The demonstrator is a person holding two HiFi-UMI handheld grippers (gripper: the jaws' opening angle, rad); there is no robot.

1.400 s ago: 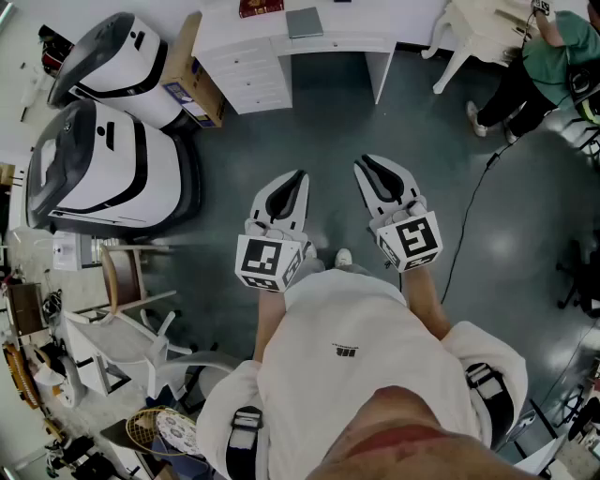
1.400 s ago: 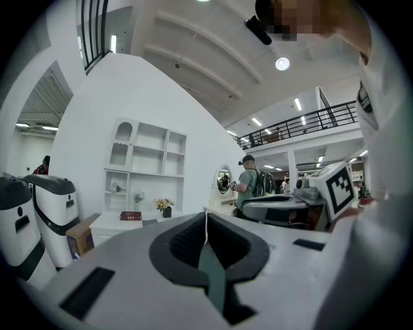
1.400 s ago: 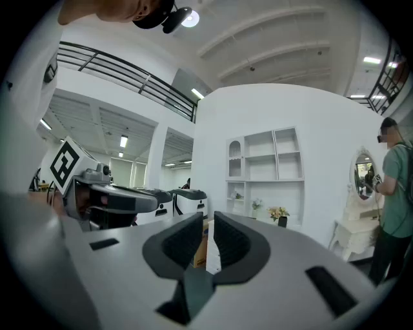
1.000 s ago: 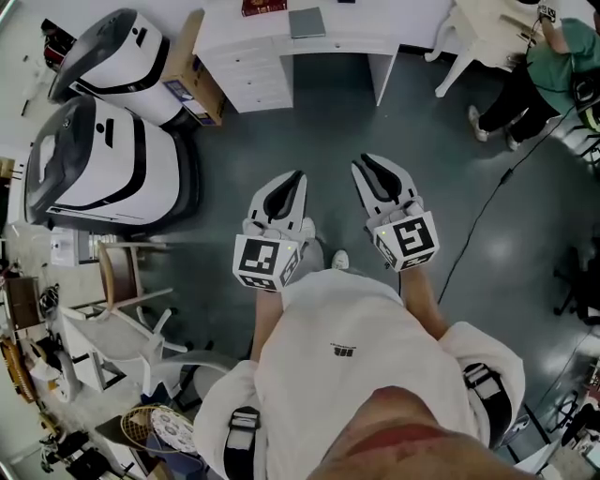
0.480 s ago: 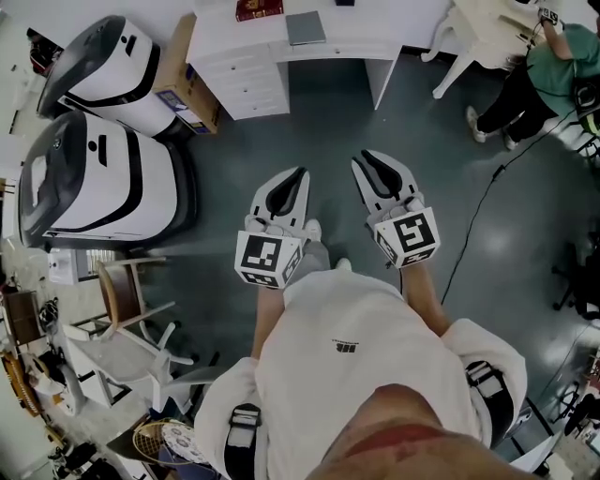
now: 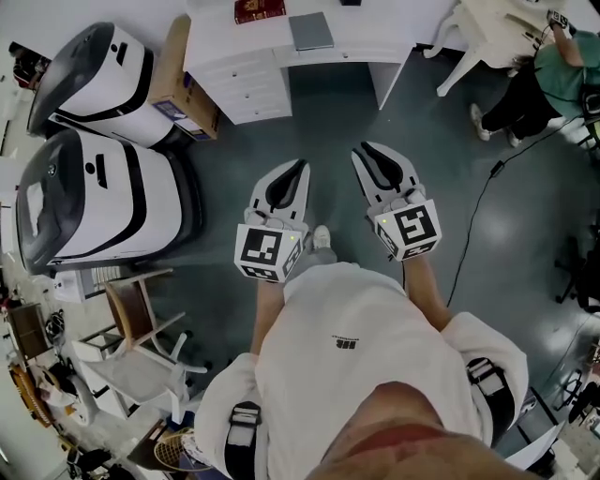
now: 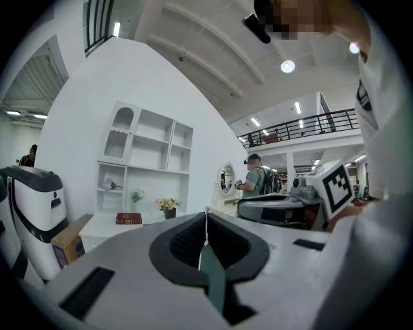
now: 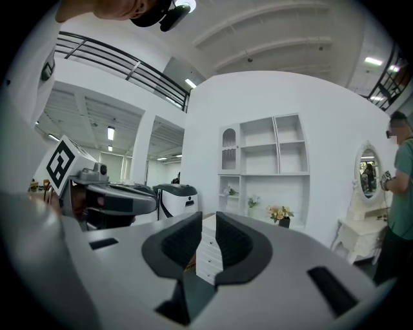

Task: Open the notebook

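Observation:
A grey notebook [image 6: 310, 30] lies shut on the white desk [image 6: 246, 45] at the top of the head view, with a dark red book [image 6: 260, 9] to its left. The red book [image 7: 129, 218] also shows on the desk in the left gripper view. Both grippers are held side by side over the grey floor, well short of the desk, and point toward it. My left gripper [image 6: 300, 166] [image 7: 206, 213] has its jaws together and holds nothing. My right gripper [image 6: 361, 150] [image 8: 208, 216] stands with a narrow gap between its pads and nothing in it.
The desk has drawers [image 6: 246, 86] on its left side and a leg gap on the right. A cardboard box [image 6: 178, 80] and two white-and-black machines [image 6: 94, 192] stand to the left. A chair [image 6: 141, 323] is at lower left. A person in green [image 6: 553, 66] and a cable [image 6: 469, 230] are at right.
The desk and machines have slid down and nearer in the head view as the person walks toward them. Both grippers keep the same pose and the same jaws.

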